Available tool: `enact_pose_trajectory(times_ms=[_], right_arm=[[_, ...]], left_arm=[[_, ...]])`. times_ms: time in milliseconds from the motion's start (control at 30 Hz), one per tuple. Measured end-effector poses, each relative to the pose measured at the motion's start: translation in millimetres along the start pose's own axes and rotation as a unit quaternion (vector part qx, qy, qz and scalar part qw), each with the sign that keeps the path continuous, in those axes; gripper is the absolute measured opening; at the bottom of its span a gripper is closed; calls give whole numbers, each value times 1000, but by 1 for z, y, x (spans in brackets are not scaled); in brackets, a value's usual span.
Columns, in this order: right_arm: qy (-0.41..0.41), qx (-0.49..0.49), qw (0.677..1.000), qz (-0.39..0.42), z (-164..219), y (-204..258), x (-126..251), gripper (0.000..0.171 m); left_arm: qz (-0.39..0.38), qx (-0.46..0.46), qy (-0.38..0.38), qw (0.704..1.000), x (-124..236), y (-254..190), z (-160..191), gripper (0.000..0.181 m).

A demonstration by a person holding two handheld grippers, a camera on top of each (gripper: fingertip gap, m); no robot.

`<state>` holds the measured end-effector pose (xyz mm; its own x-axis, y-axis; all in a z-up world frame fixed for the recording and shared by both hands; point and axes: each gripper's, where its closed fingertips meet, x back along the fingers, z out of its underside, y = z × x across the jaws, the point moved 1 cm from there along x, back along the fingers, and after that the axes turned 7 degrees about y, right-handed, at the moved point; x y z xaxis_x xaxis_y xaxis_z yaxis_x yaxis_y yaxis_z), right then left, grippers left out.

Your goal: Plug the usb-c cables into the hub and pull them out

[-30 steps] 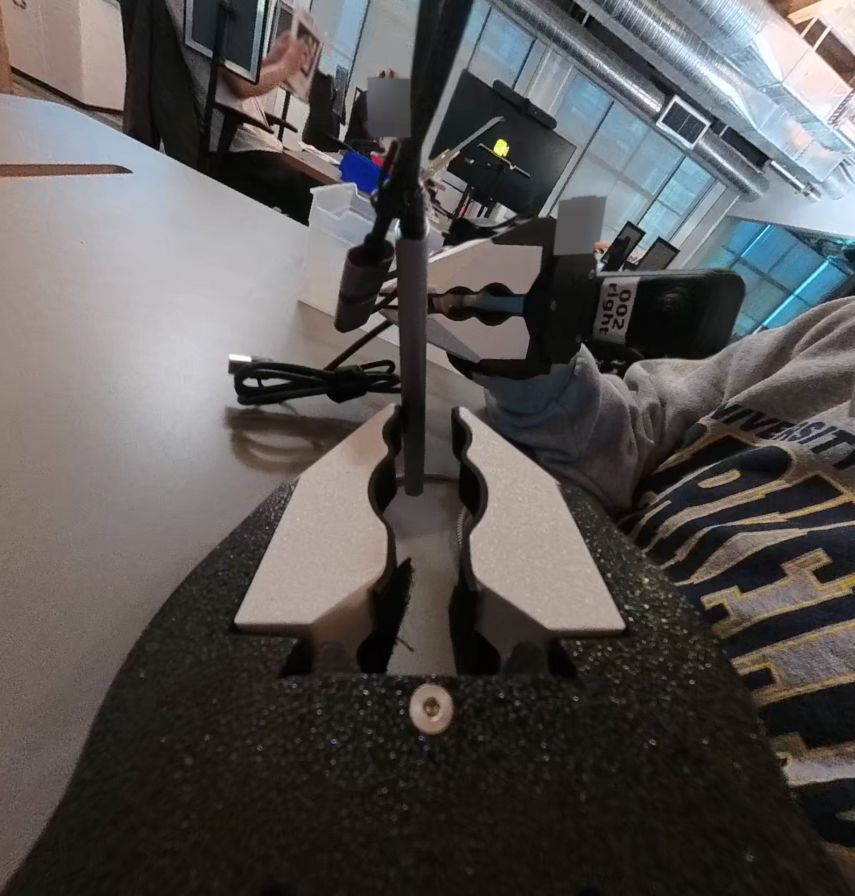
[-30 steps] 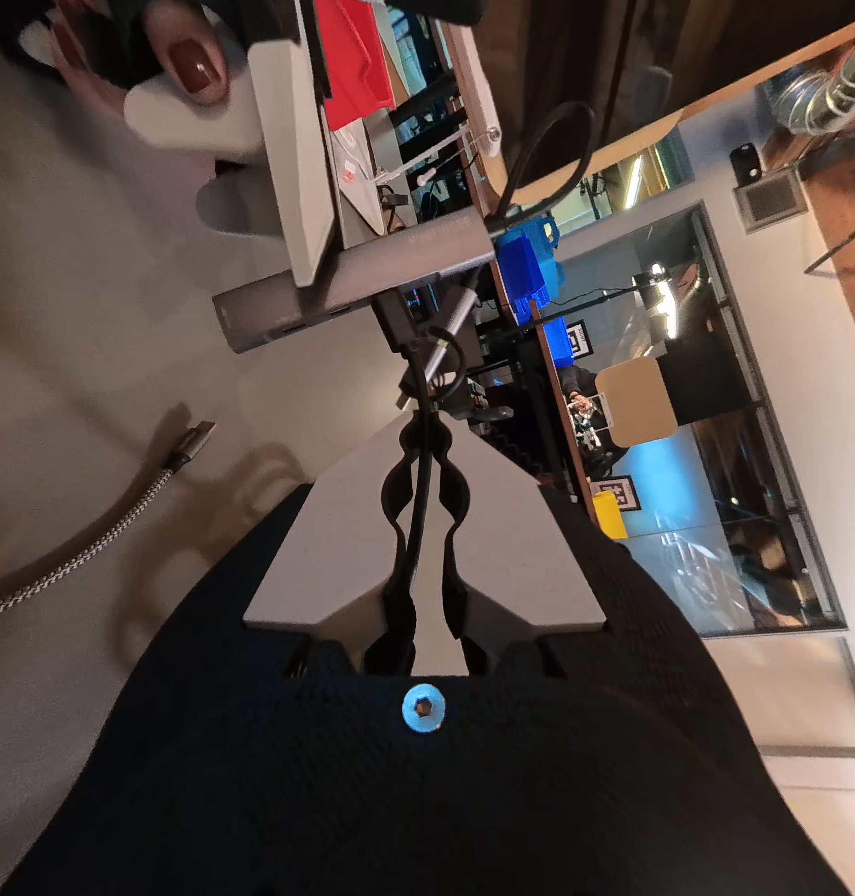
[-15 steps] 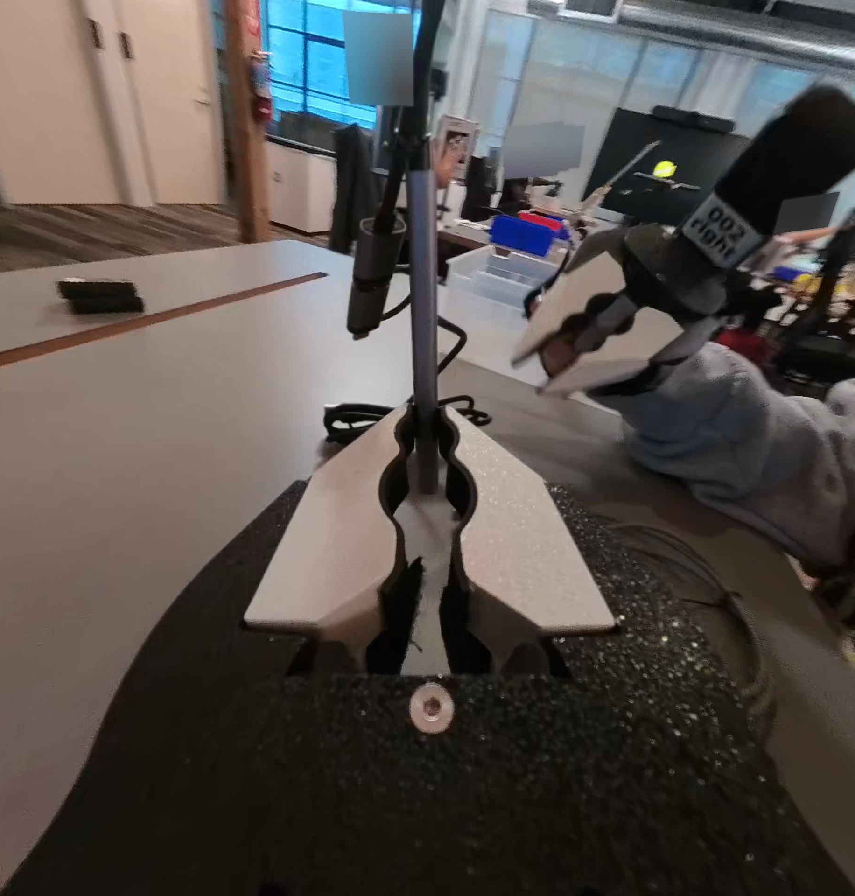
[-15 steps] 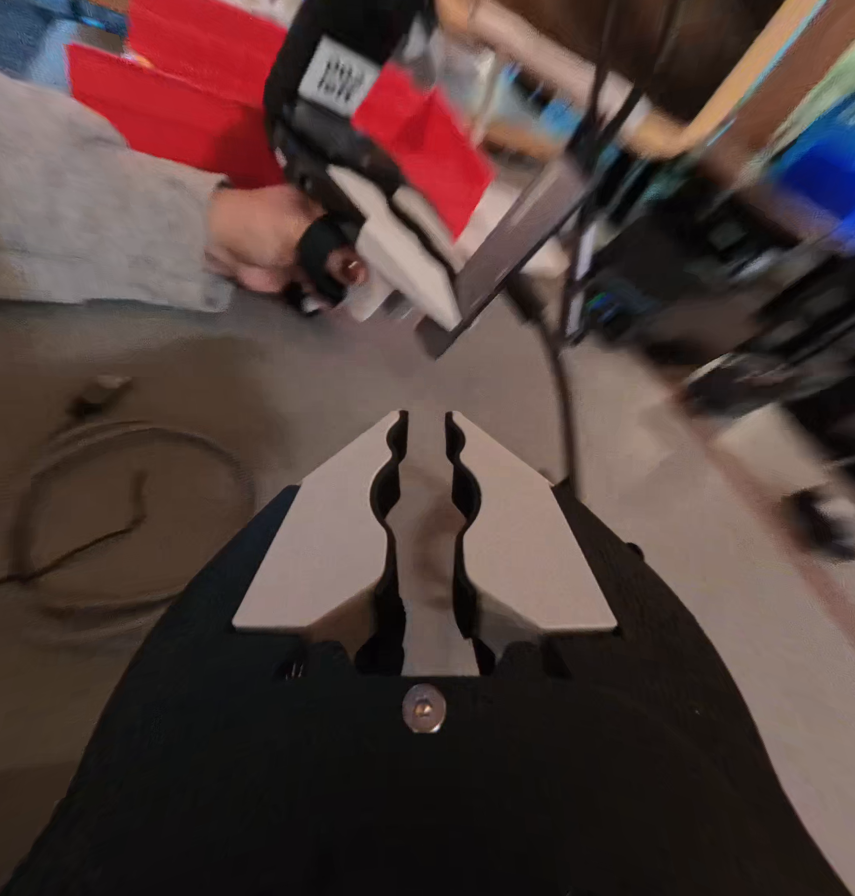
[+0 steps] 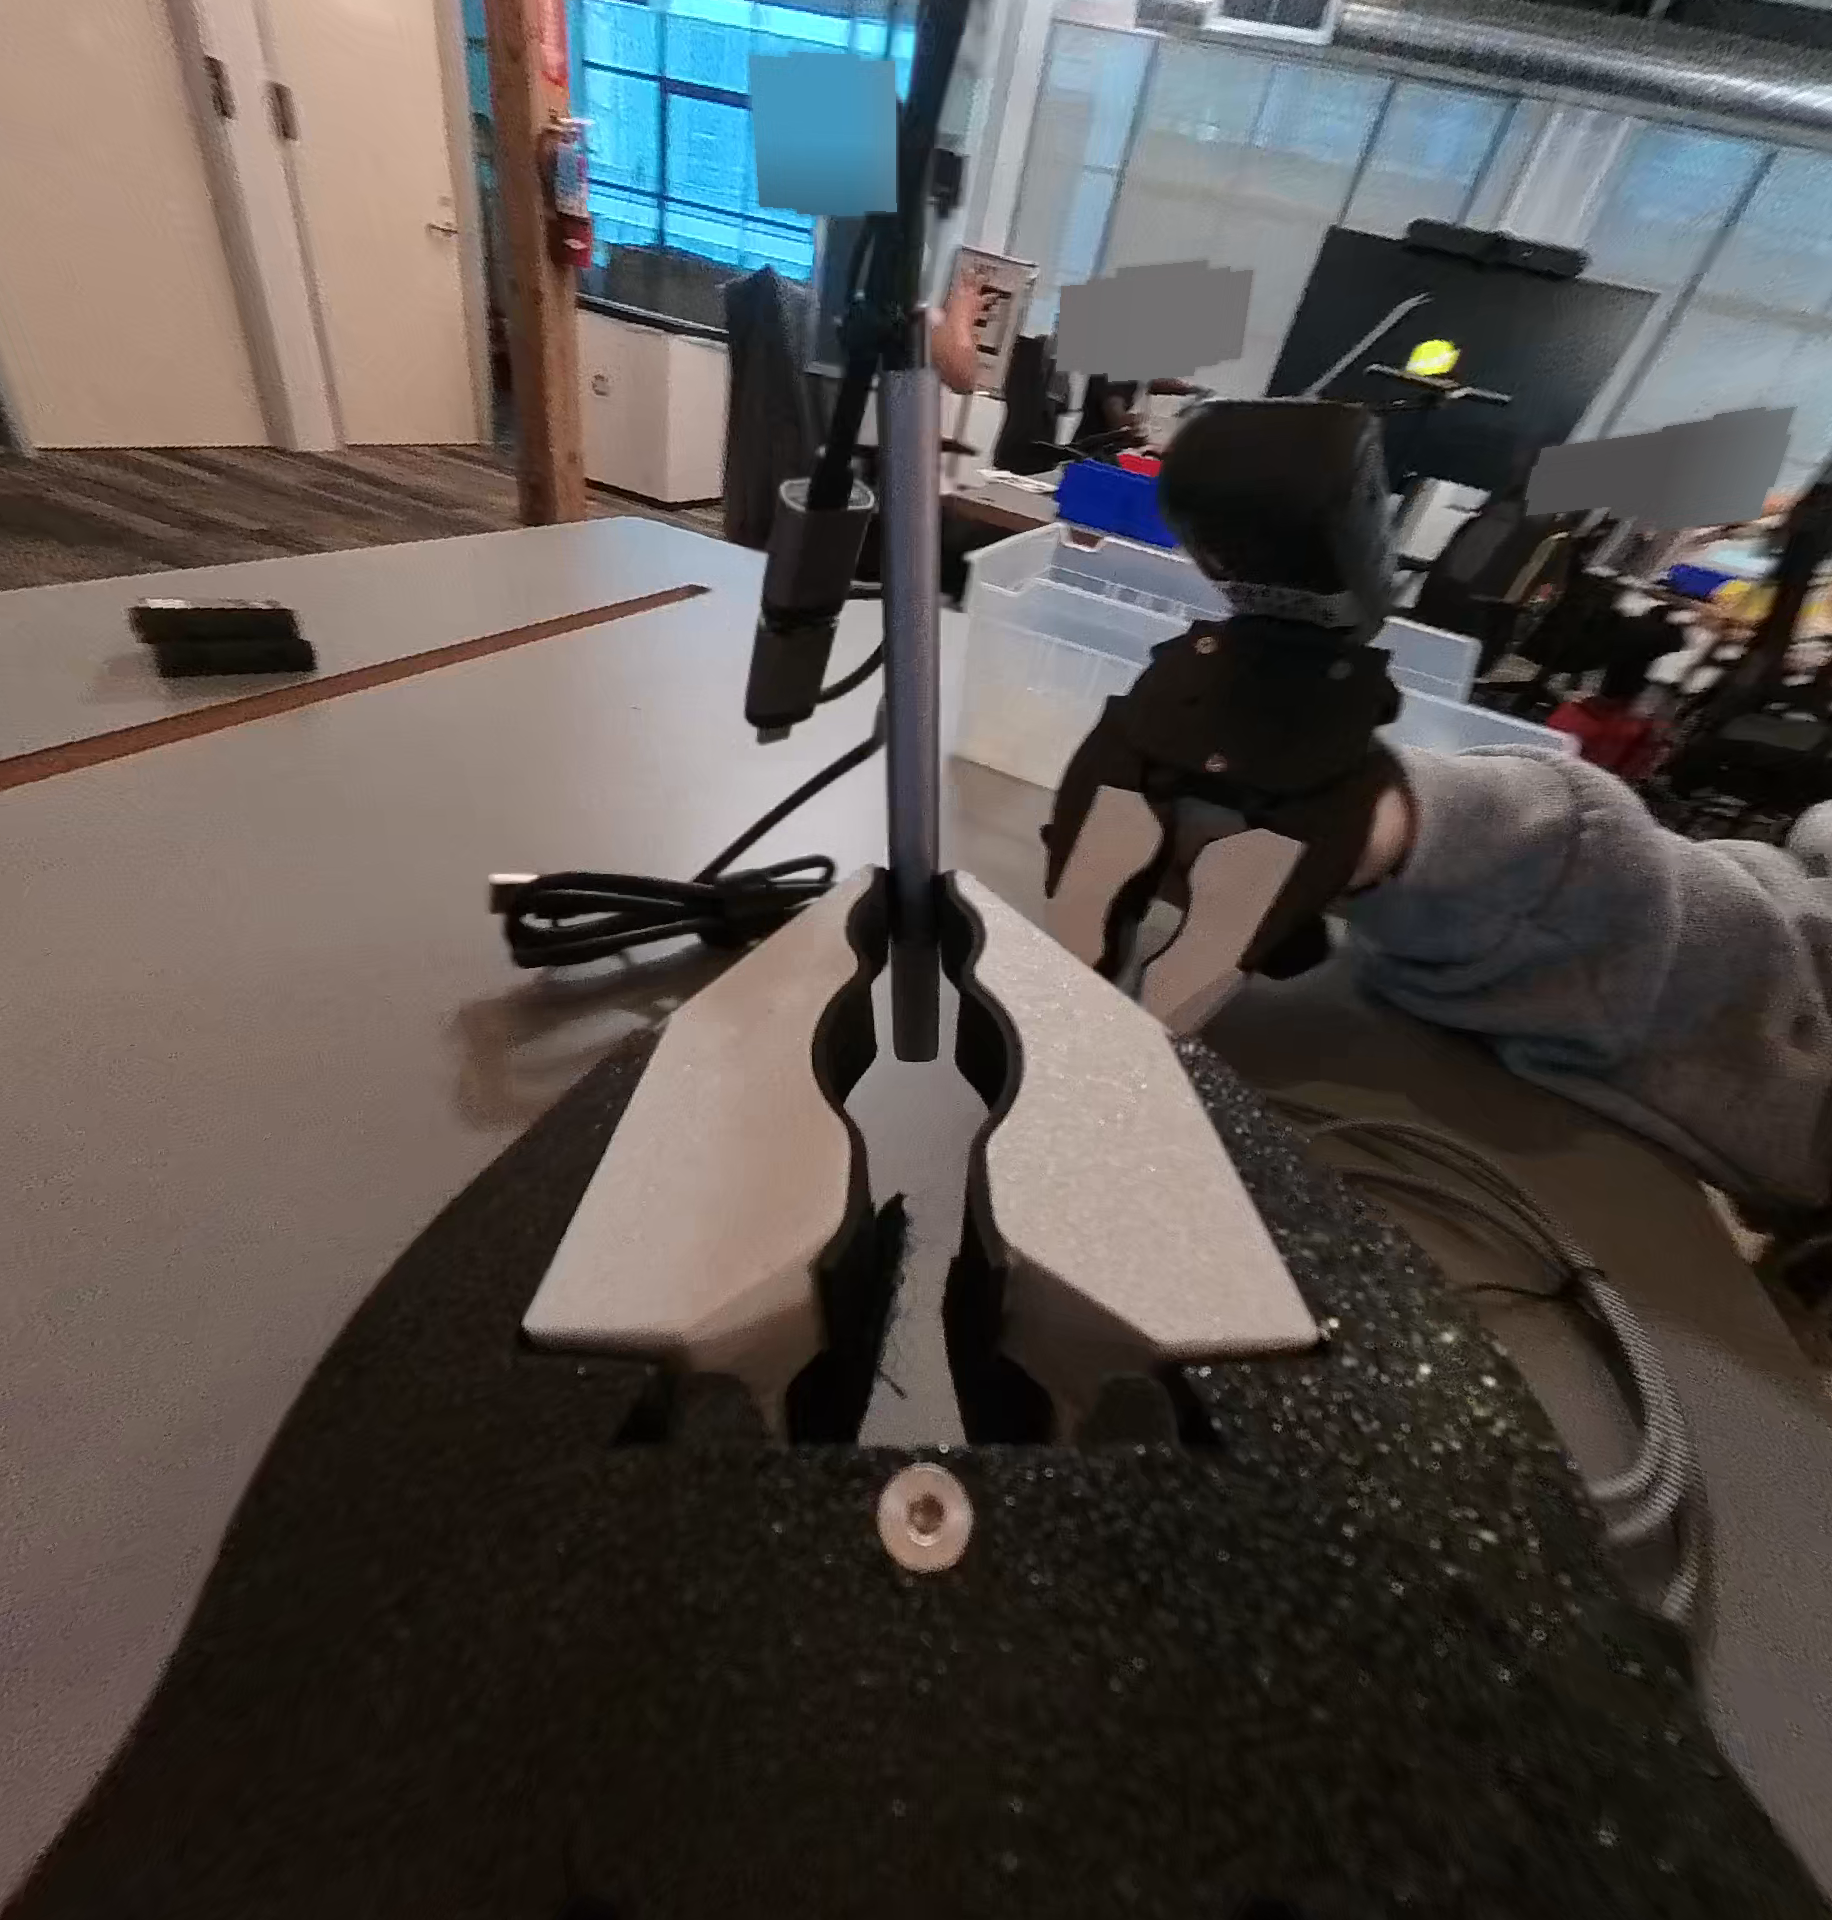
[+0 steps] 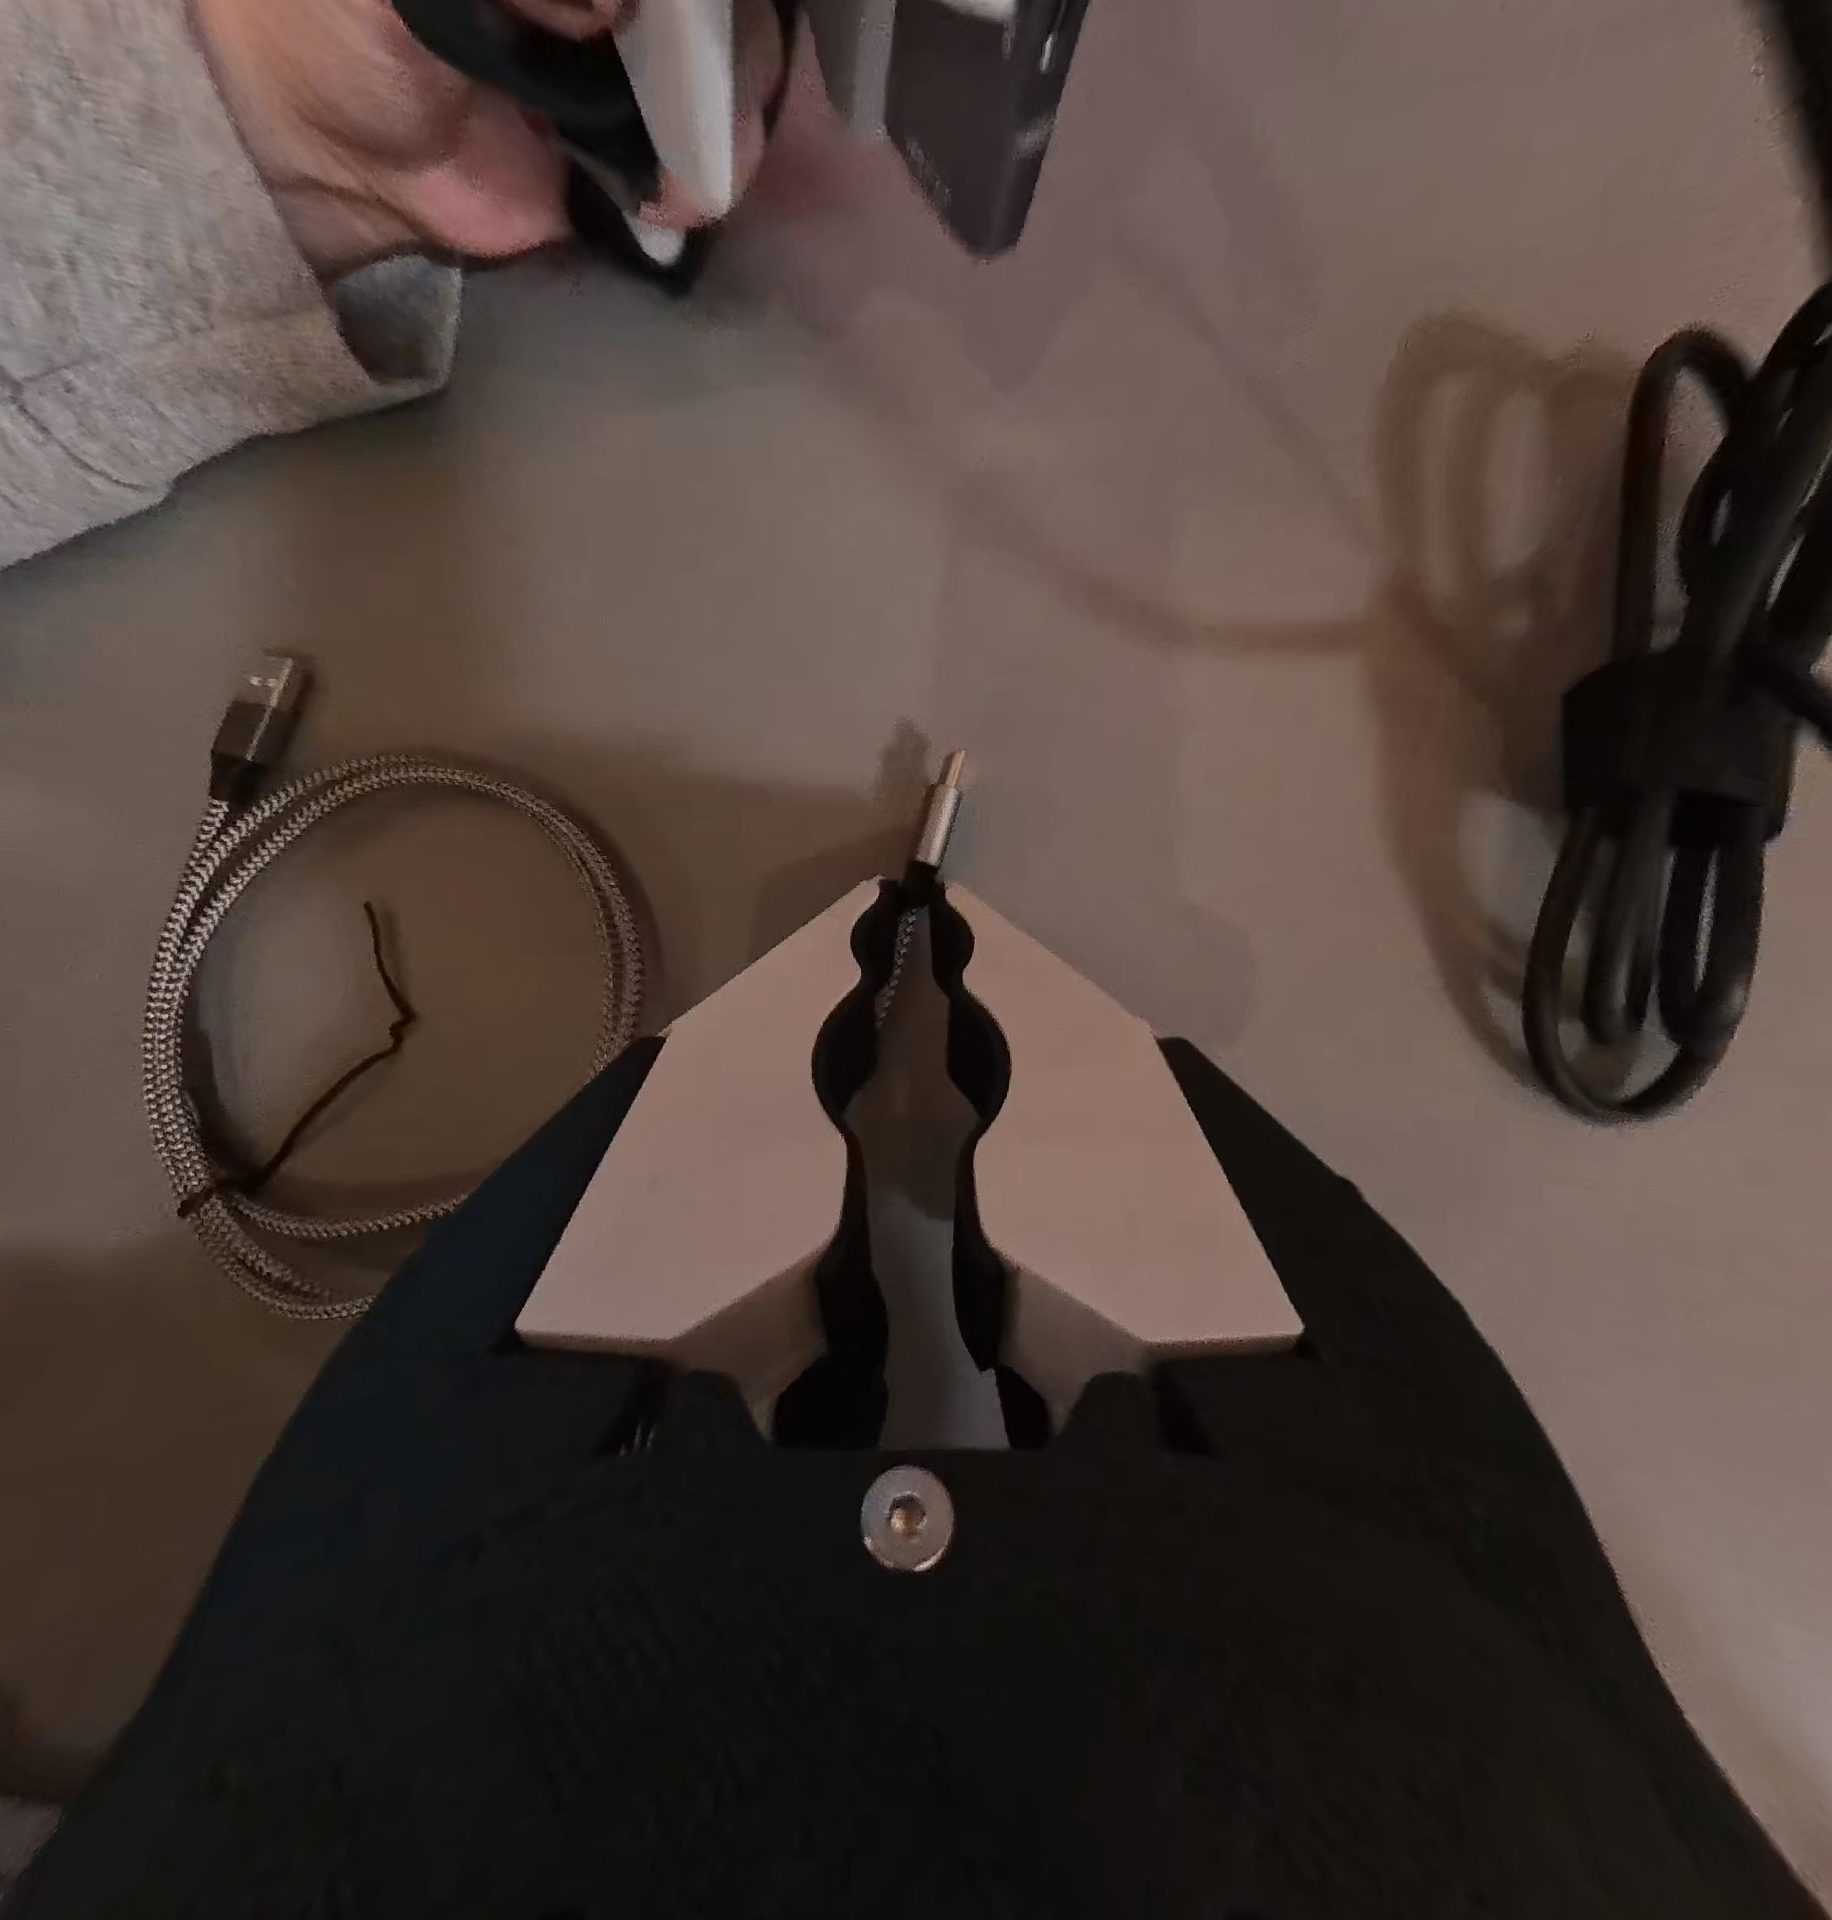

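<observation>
My left gripper (image 5: 912, 896) is shut on the lower end of the slim grey hub (image 5: 907, 623) and holds it upright above the table. The hub's own lead with a grey plug (image 5: 803, 613) hangs beside it. A black cable bundle (image 5: 631, 914) lies behind on the table, and one strand rises toward the hub; the join is hidden. My right gripper (image 6: 914, 888) points down at the table, shut on the braided usb-c cable just behind its silver plug (image 6: 938, 821). The cable's coil (image 6: 392, 1039) lies to its left. The right gripper also shows in the left wrist view (image 5: 1161, 977).
The black bundle (image 6: 1670, 831) lies right of the right gripper. A grey sleeve (image 5: 1618, 987) rests on the table. Clear plastic bins (image 5: 1047, 623) stand behind the hub. Two small black blocks (image 5: 221, 639) sit on the far table beyond a seam. About 11 cm separates my left fingertips from my right.
My right gripper let go of the black cable at the hub, swung down to the table and shut on the braided cable. The left gripper still holds the hub but has turned.
</observation>
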<state>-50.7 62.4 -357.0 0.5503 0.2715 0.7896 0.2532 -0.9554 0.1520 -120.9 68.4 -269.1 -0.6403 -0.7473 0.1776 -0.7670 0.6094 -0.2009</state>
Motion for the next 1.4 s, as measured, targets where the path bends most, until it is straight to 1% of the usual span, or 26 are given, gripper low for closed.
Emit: enact_pose_trajectory(times_ms=[100, 200, 300, 500, 767, 933, 1267, 1400], right_arm=[[-56, 18, 998, -30, -17, 12, 12, 4], [-122, 25, 989, -78, -33, 26, 34, 4], [-154, 23, 983, -93, -40, 30, 47, 3], [-158, 26, 984, -81, -48, 36, 49, 3], [-136, 28, 988, -69, -46, 39, 50, 3], [-110, 36, 991, -61, -40, 40, 45, 3], [-89, 38, 995, -27, -37, 33, 41, 3], [-85, 44, 995, -31, -34, 33, 39, 4]], left_arm=[[101, 36, 2, 994, -3, -19, 3, 6], [170, 61, -8, 984, 1, -31, 0, 7], [209, 80, -7, 975, 3, -38, 0, 7], [249, 88, 14, 964, 3, -49, 4, 7], [256, 68, 49, 963, 0, -57, 13, 7], [244, 36, 66, 967, 1, -58, 18, 7], [220, 2, 90, 971, -1, -58, 26, 7], [208, -20, 110, 972, -3, -59, 32, 8]])
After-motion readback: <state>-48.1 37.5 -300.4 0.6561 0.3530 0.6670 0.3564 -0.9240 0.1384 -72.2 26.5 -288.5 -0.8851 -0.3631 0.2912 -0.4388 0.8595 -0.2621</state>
